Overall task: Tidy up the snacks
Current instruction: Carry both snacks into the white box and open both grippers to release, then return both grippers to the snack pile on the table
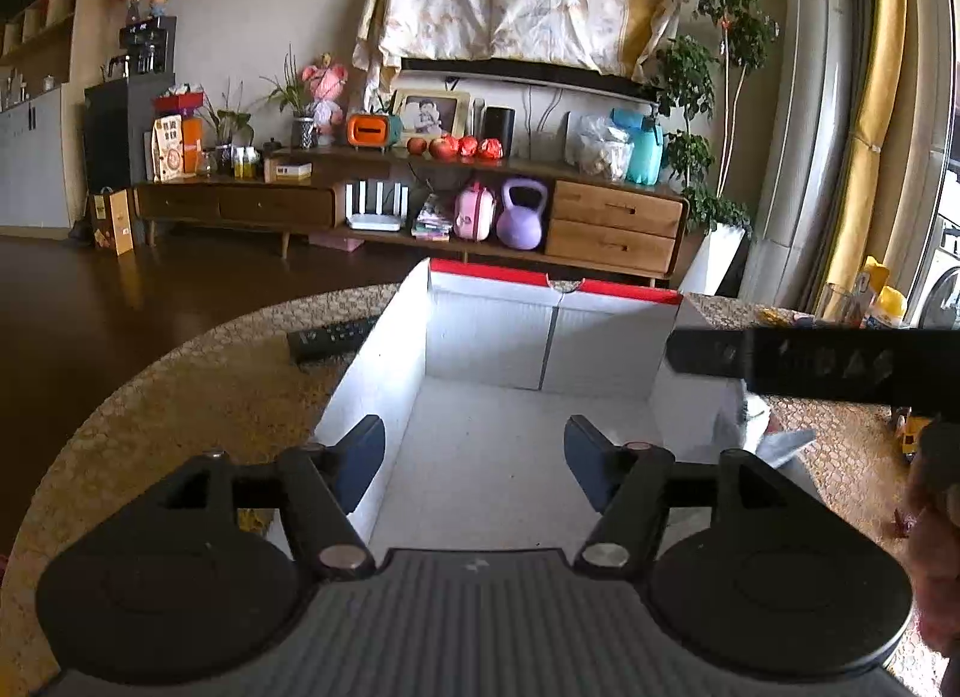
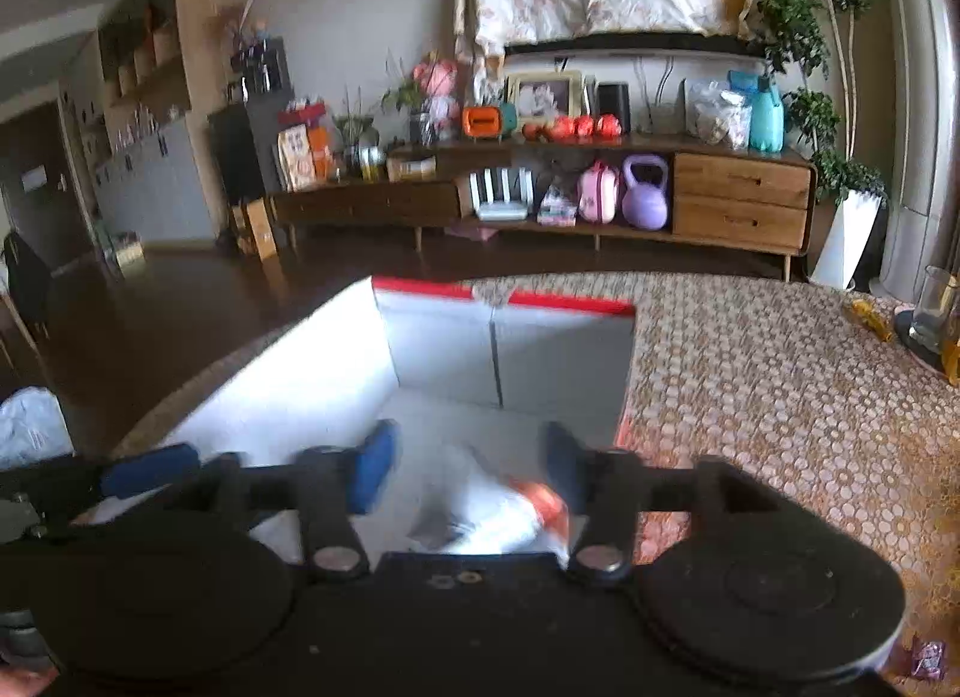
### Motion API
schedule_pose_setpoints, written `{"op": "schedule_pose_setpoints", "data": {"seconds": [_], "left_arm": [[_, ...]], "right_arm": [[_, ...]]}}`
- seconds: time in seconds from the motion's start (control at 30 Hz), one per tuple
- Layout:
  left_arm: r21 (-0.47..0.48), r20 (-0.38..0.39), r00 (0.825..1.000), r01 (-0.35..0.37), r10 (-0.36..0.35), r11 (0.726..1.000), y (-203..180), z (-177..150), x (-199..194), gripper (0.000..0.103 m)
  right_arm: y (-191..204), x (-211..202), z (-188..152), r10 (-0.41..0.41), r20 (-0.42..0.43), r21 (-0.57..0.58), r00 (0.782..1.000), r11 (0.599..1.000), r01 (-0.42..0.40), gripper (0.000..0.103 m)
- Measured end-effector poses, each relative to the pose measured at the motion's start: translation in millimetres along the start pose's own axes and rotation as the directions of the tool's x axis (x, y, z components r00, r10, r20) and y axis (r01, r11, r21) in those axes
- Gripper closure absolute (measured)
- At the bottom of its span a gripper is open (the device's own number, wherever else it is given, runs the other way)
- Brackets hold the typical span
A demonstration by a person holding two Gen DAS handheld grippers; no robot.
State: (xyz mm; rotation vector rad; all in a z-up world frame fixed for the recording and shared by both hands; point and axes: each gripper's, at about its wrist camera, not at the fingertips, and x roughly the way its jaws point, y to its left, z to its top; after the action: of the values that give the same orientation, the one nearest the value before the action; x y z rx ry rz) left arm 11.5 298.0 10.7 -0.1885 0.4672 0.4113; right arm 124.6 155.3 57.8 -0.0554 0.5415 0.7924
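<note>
Box (image 1: 480,445): white, red-rimmed, set on patterned table (image 1: 198,391).
Left gripper (image 1: 474,457): parted, nothing held, above box floor.
Right gripper (image 2: 468,469): parted; blurred snack packet (image 2: 492,511) seen between and below fingers, untouched.

the box (image 1: 492,349) sits on the table (image 1: 210,385), a remote (image 1: 330,337) just left of it, a snack packet (image 2: 492,511) inside, the sideboard (image 1: 414,199) behind.
</note>
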Motion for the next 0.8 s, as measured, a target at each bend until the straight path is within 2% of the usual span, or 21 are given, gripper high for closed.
{"op": "schedule_pose_setpoints", "data": {"seconds": [0.17,0.27,0.37,0.53,0.8], "left_arm": [[0.003,0.014,1.0,-0.005,0.005,1.0,-5.9,2.0,-9.0,0.037],[0.004,0.026,1.0,-0.005,0.005,1.0,-12.4,1.8,-17.7,0.031],[-0.006,0.039,0.999,-0.001,0.002,1.0,-19.4,1.3,-28.3,0.029],[0.006,0.066,0.997,0.045,-0.046,0.999,-42.5,-0.6,-45.4,0.025],[0.061,0.076,0.988,0.13,-0.135,0.99,-95.0,-9.7,-60.7,0.024]], "right_arm": [[-5.3,-21.1,10.0,0.0,0.054,-0.003,0.999,1.0,0.0,0.033],[-13.2,-38.1,12.0,-0.011,0.078,0.014,0.997,1.0,0.01,0.032],[-27.0,-57.1,9.3,-0.024,0.107,0.05,0.994,0.999,0.018,0.03],[-58.3,-99.7,-6.0,-0.075,0.16,0.11,0.984,0.992,0.058,0.029],[-106.1,-154.6,-41.3,-0.202,0.191,0.183,0.961,0.969,0.168,0.028]]}}
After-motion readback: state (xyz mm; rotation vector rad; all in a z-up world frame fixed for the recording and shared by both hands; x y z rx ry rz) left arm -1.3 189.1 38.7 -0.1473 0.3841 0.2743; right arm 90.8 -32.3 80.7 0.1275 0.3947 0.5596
